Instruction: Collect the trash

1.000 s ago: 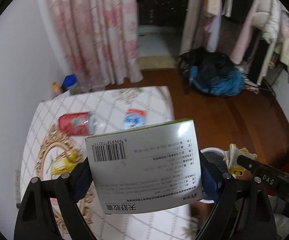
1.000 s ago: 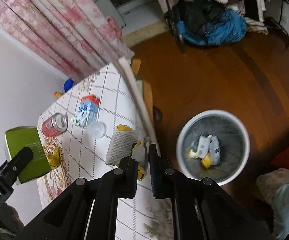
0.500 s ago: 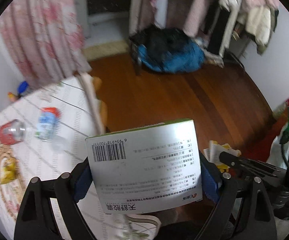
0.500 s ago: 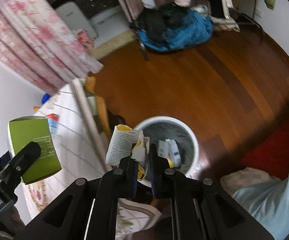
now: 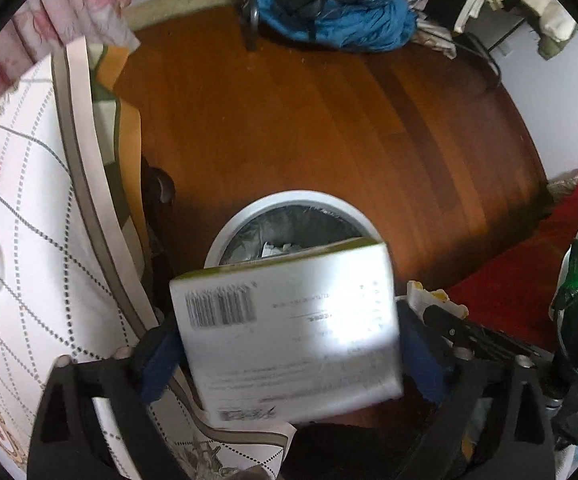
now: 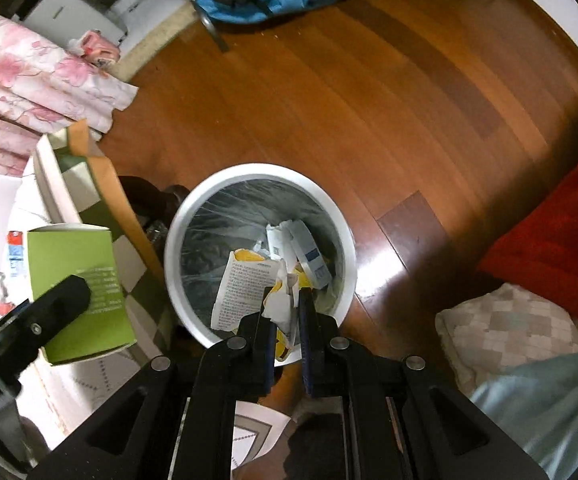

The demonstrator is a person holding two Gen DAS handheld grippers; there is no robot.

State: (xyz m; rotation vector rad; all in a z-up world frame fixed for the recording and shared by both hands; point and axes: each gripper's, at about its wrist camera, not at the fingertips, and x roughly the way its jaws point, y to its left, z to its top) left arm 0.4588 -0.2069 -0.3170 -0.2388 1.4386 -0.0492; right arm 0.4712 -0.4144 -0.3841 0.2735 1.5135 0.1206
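Drop-off step: the right gripper (image 6: 283, 312) clenches the torn wrapper (image 6: 249, 288) over the bin (image 6: 345, 240). The left gripper (image 5: 285, 344), at nine o'clock, grasps the green box (image 5: 289, 332). Next, both release.

Both wrist cameras look steeply down, close above floor; both share white bin (image 5: 289, 204) (image 6: 341, 240).

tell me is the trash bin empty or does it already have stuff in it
Not empty: the bin already holds small cartons on its clear liner.
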